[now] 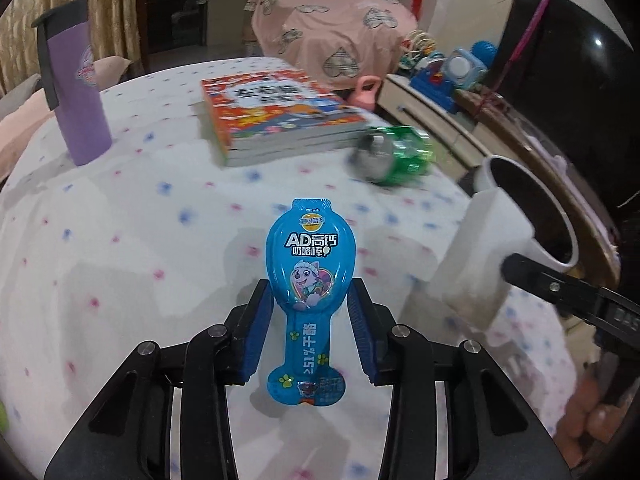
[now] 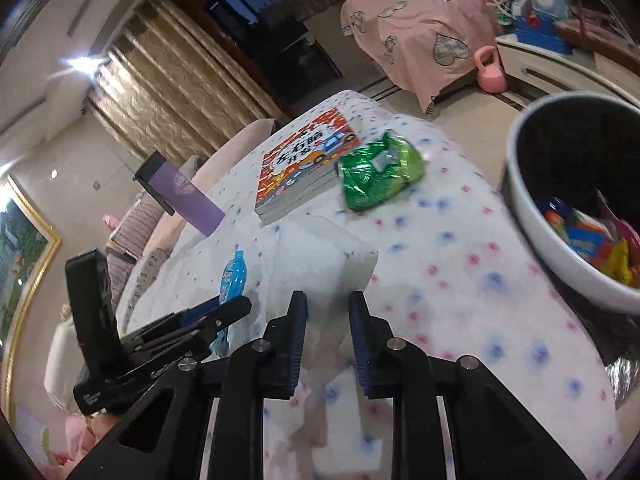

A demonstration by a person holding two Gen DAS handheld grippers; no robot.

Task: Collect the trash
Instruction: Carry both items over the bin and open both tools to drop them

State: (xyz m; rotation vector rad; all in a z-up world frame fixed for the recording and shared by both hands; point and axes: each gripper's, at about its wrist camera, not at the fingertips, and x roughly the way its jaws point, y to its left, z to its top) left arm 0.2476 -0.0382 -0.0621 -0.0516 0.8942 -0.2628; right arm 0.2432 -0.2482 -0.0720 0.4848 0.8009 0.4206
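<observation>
The left hand-held gripper (image 1: 312, 300) is clamping a blue cheese-stick wrapper (image 1: 308, 276), its 2 blue pads pressing the wrapper's sides and holding it upright above the counter (image 1: 120, 240), which is draped in a white cloth dotted with pink and blue. The right hand-held gripper (image 2: 328, 312) is pinching a crumpled white tissue (image 2: 320, 264) between nearly closed pads. A crushed green can (image 1: 394, 154) is lying on the counter just beside a stack of 3 picture books (image 1: 276, 116) (the can is blurred in both views). A purple tumbler (image 1: 78, 92) is standing at the far left. A white bin (image 2: 560, 216), already holding bright wrappers, is sitting at the counter's right edge.
</observation>
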